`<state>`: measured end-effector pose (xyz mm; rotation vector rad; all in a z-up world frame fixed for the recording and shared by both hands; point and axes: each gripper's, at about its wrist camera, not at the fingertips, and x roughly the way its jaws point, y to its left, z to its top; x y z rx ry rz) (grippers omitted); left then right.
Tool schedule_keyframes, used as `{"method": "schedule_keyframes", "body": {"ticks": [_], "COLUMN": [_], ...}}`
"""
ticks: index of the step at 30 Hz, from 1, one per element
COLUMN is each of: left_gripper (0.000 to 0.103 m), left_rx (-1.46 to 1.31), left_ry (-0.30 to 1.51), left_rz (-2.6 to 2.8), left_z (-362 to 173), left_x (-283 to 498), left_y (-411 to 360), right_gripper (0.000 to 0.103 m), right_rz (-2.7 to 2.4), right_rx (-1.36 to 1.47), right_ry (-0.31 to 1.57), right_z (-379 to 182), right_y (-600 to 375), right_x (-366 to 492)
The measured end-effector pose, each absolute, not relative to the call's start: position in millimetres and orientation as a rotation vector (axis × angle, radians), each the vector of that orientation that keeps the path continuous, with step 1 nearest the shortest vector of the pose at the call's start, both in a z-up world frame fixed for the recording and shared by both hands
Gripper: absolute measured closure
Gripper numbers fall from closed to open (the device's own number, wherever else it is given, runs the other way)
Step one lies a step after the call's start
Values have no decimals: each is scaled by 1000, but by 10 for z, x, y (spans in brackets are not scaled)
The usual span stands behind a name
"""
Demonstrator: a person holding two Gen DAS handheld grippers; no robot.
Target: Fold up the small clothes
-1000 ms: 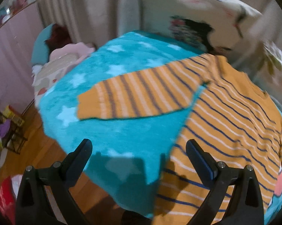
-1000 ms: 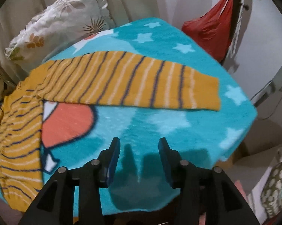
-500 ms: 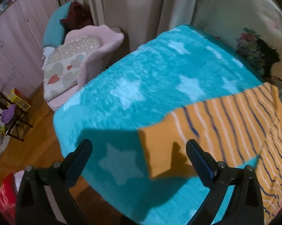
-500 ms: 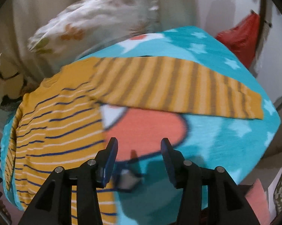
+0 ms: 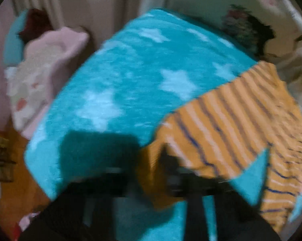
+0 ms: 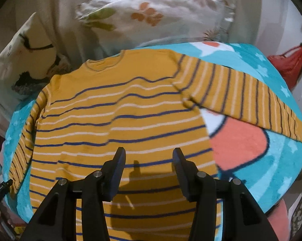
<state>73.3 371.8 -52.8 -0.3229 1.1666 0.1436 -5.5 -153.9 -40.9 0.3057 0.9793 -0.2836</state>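
My right gripper [image 6: 148, 165] hovers, jaws apart, over the striped orange sweater [image 6: 118, 120] lying flat on the bed [image 6: 281, 160]. Left view is blurred: my left gripper [image 5: 151, 172] seems clamped on the sleeve cuff [image 5: 151, 160] near the bed's edge.

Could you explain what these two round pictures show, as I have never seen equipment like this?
No robot is here: a person holds a two-finger gripper in each hand, and each gripper carries a fisheye camera that looks along its fingers, hence the round, bent views. The right gripper, seen in its own camera, hangs open over the body of an orange striped sweater, which lies flat on a turquoise star blanket; it holds nothing. The left camera's picture is blurred. There the left gripper is at the cuff of one sleeve, and the cuff appears to sit between the fingers, but the blur hides whether they grip it. A floral pillow lies behind.
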Motion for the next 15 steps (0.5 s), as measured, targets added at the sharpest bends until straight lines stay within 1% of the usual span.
{"method": "schedule_keyframes", "body": {"ticks": [4, 10, 12, 15], "left_gripper": [95, 95, 95, 95], "left_rx": [-406, -417, -434, -377], "left_ry": [1151, 1079, 1054, 1034], "left_rz": [144, 298, 291, 277], "left_z": [-413, -91, 42, 208], "left_x": [864, 1257, 1383, 1514], "left_y": [4034, 4905, 5019, 4881], "right_gripper": [50, 50, 50, 50], "right_rz": [-277, -276, -277, -288], "right_rx": [294, 285, 292, 290], "right_ry": [991, 1002, 1005, 1006], "right_z": [-425, -453, -461, -469], "right_y": [-1382, -1229, -1222, -1229], "right_x": [52, 126, 118, 83]}}
